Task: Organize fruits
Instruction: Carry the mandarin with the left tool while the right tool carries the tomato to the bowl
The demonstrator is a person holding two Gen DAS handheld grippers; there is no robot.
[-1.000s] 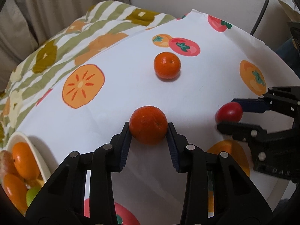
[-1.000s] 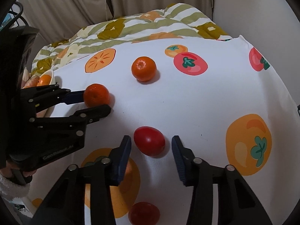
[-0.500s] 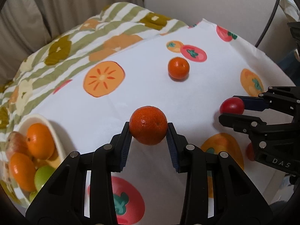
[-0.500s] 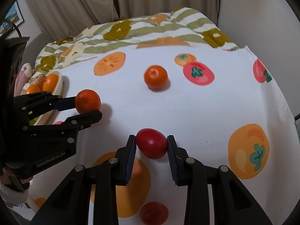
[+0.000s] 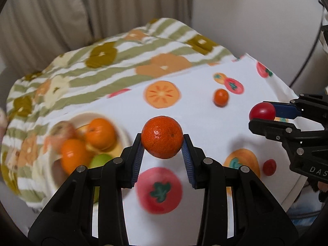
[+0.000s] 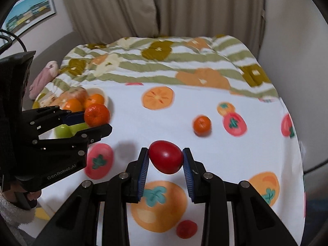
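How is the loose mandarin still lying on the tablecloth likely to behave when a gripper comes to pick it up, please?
The loose mandarin is round and lies free on the flat tablecloth, so it would probably roll if nudged off-centre. Its peel looks dimpled and matte, so the ribbed pads should probably grip it.

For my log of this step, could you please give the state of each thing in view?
left gripper: shut on tangerine, lifted
right gripper: shut on tomato, lifted
second tangerine: loose on tablecloth
small tomato: loose on tablecloth
bowl: upright, holding fruit
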